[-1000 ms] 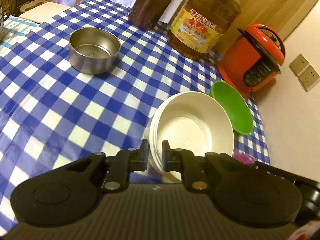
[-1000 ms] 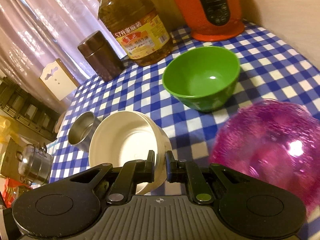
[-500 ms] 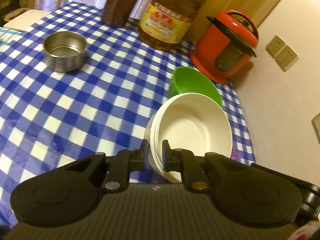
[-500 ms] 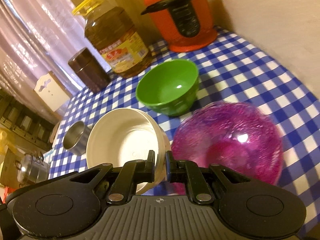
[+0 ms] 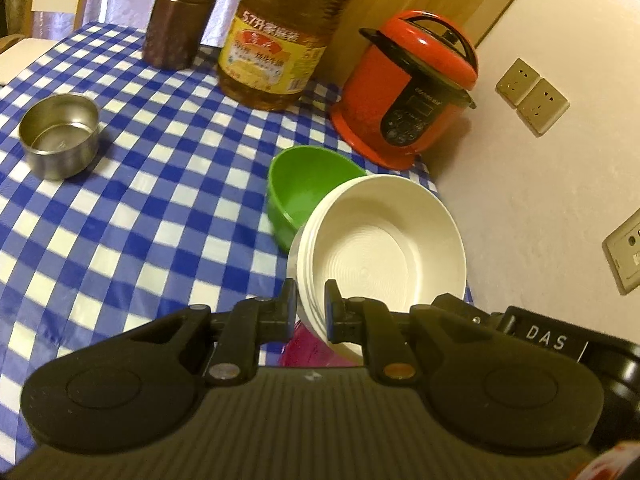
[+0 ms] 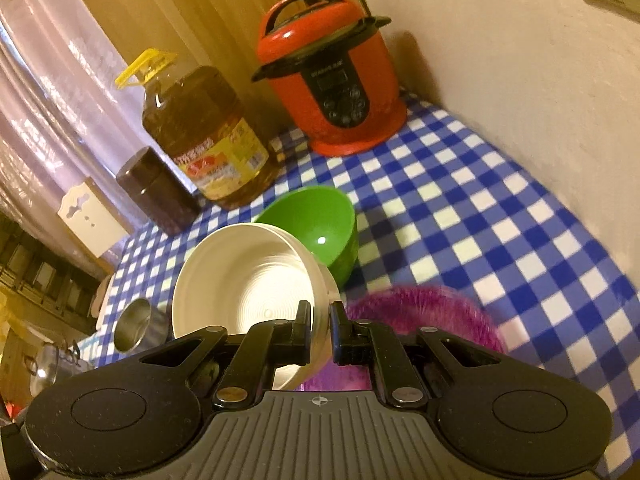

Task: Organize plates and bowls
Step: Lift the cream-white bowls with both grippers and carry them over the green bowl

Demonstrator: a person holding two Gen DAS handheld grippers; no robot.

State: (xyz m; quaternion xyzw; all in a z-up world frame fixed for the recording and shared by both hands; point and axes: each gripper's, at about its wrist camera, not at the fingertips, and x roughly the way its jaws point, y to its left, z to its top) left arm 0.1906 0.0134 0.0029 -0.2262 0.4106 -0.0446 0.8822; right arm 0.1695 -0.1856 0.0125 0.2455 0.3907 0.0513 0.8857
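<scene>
Nearest the left camera, left gripper [image 5: 311, 306]: its jaws are pinching the near-left rim of the white bowl stack [image 5: 384, 256], nearly closed, with only the rim between them.
Right gripper [image 6: 320, 332]: it is clamping the right rim of the same stack [image 6: 248, 280], jaws almost together; its body is showing at 4 o'clock in the left view, marked DAS.
White bowl stack: several nested bowls are being carried by both claws, tilted, clear of the cloth.
Pink bowl [image 6: 424, 312]: it is sitting under and just right of the stack in the right view, blurred; a sliver [image 5: 304, 346] is peeking below the stack at 6 o'clock in the left view.
Green bowl [image 5: 308, 196]: it is standing upright just beyond the stack, at 11 o'clock from it in the left view, partly covered by it.
Checked tablecloth [image 5: 160, 184]: it is covering the table [image 6: 460, 200] in blue and white.
Steel cup [image 5: 60, 134]: it is standing well apart at 9 o'clock.
Red cooker [image 5: 412, 88]: it is sitting against the wall at 1 o'clock.
Oil bottle [image 5: 280, 36]: it is standing at 12 o'clock.
Brown canister [image 5: 182, 14]: it is standing at 11 o'clock, beside the bottle.
</scene>
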